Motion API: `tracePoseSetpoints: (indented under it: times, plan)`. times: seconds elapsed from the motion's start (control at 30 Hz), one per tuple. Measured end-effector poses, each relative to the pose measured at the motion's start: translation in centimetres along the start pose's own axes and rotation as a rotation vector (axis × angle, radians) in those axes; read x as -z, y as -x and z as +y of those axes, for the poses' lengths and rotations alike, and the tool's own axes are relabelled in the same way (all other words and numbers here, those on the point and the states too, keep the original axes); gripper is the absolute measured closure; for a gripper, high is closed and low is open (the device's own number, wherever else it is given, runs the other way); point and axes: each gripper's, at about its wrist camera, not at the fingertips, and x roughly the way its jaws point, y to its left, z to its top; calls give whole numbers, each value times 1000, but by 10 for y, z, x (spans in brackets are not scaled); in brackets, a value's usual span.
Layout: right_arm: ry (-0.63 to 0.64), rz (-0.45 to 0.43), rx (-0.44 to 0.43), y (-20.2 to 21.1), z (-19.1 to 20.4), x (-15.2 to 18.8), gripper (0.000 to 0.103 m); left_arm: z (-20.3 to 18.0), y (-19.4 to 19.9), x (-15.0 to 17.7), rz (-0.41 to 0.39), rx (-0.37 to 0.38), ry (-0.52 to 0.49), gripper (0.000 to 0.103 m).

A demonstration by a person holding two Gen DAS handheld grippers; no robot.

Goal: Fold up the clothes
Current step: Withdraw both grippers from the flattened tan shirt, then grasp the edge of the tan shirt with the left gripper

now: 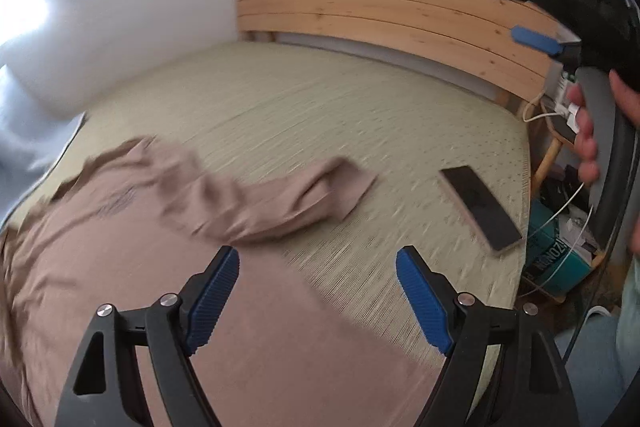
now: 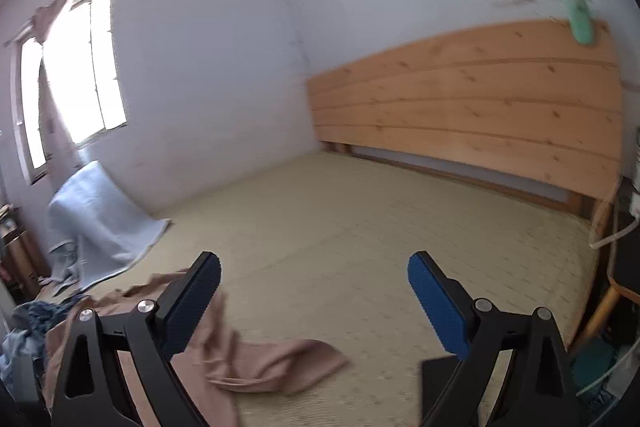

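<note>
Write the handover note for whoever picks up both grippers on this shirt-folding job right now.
Left gripper: open, empty, above the tan long-sleeved shirt.
Right gripper: open, empty, raised over the bed.
Shirt: spread on the bed's woven mat, one sleeve stretched out sideways toward the phone. More clothes are heaped at the bed's edge.
Done: shirt laid out; no fold visible.
Left: fold the sleeves in, fold the body, then probably the heap.
</note>
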Motion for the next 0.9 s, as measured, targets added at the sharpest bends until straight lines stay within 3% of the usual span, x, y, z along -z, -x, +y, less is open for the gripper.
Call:
tracePoseSetpoints:
  times: [0.17, 0.4, 0.5, 0.6, 0.9]
  plan:
    - [-32, 83, 45, -19, -37, 13, 6, -36, -49, -30, -3, 14, -54, 19]
    - [-98, 182, 84, -34, -74, 22, 6, -58, -122, -51, 47, 69, -30, 21]
    - [-157, 194, 84, -33, -92, 23, 6, -52, -145, -59, 54, 100, 23, 35]
    - [-215, 204, 83, -36, -110, 23, 6, -48, -162, -64, 64, 85, 24, 52]
    - [-296, 216, 56, -34, -138, 22, 6, -59, -197, -61, 131, 24, -105, 56]
